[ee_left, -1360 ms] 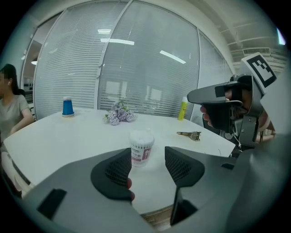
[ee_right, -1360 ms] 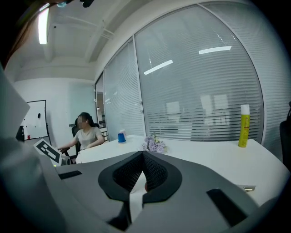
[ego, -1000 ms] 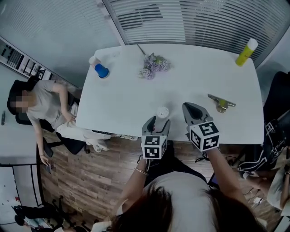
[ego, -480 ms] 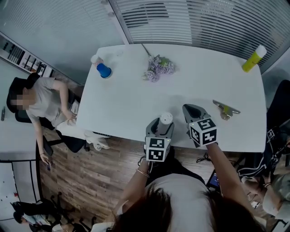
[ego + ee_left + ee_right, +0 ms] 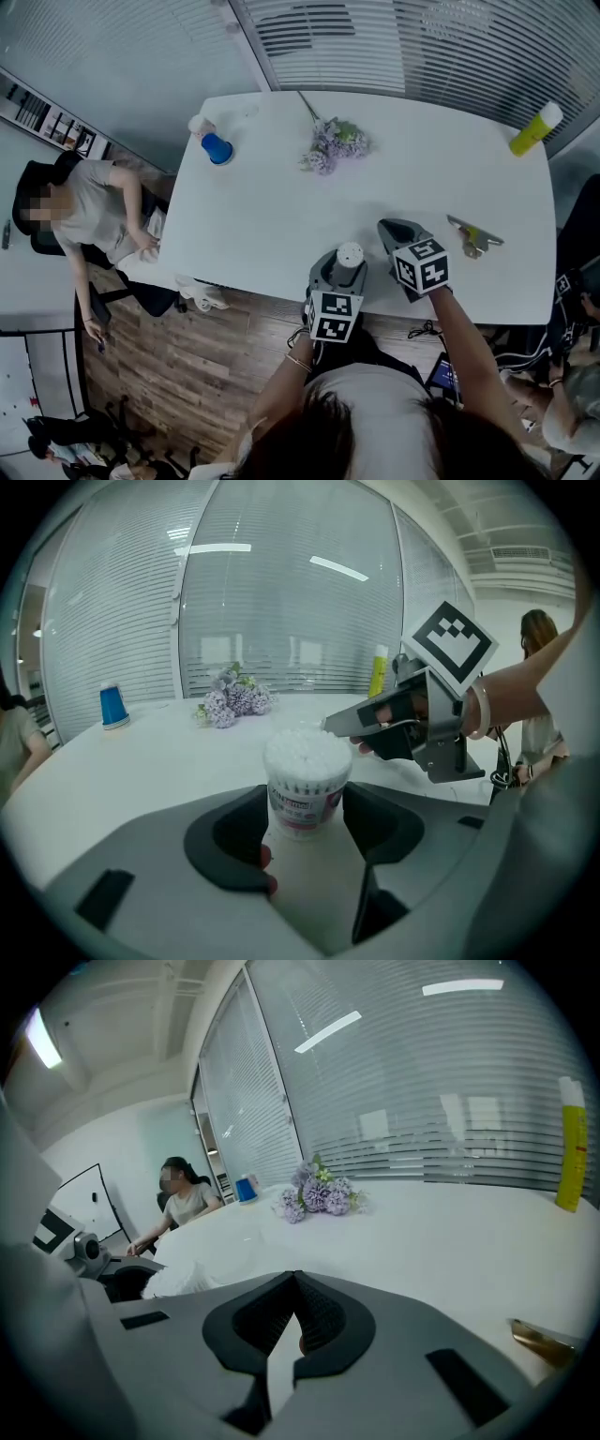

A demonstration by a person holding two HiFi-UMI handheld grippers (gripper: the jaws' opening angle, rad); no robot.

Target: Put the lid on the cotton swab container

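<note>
Fingers (image 5: 230,841) of the left gripper (image 5: 302,832) are closed on the uncapped cotton swab container (image 5: 304,771), which is held upright at the near edge of the worktop (image 5: 272,206). Those of the right gripper (image 5: 294,1288) are pressed together, their tip just beside the container's swab-filled top.

One swab container (image 5: 349,254) (uncapped), one blue cup (image 5: 217,148), one yellow bottle (image 5: 535,129), one bouquet (image 5: 334,145).

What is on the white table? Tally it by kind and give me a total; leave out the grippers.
Cotton swab container: 1
Blue cup: 1
Flower bunch: 1
Yellow bottle: 1
Metal clip: 1
Small white thing beside the cup, too small to identify: 1
Total: 6
</note>
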